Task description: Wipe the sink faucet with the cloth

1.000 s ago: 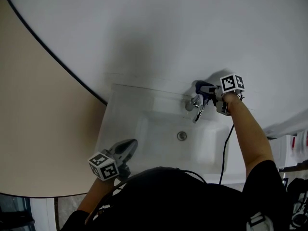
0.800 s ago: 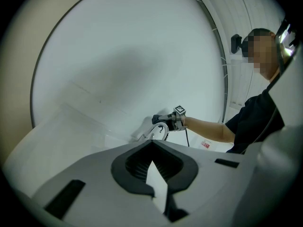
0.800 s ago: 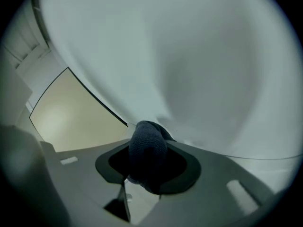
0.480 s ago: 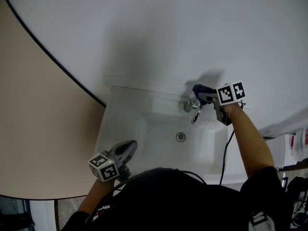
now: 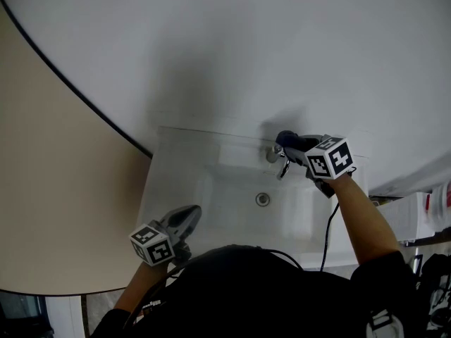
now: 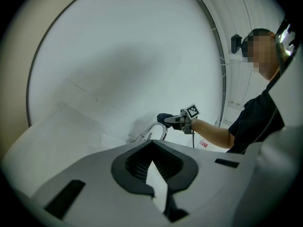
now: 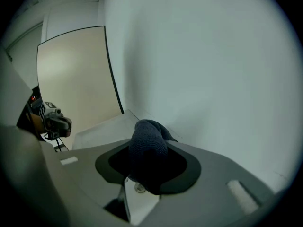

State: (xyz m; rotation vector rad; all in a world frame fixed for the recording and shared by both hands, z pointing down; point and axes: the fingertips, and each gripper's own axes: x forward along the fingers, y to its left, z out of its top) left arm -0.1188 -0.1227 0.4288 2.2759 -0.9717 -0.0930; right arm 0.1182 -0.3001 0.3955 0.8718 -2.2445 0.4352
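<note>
Where the scene starts at your far left, a beige panel point(image 5: 49, 189) with a dark curved edge meets the white wall point(image 5: 282, 34). Next entry: your left gripper point(image 5: 190, 215), held low over the near left corner of the white sink point(image 5: 163, 182), well apart from the faucet; its jaws are drawn together to a thin slit, with nothing between them. Centre: the basin, with a round metal drain point(image 5: 262, 199) near its middle. Right of centre, at the back rim: the chrome faucet point(image 5: 280, 162), its spout arching out over the basin. At the top of that arch: the dark blue cloth point(image 5: 287, 140), bunched into a rounded wad that sticks out past the jaw tips; it sits at the faucet's upper part, though you cannot tell from these views whether it presses on the metal. Last entry: your right gripper point(image 5: 301, 149), reaching in from the right above the back right of the sink, jaws clamped on the cloth, marker cube facing up, bare forearm point(image 5: 359, 210) trailing toward you.
</note>
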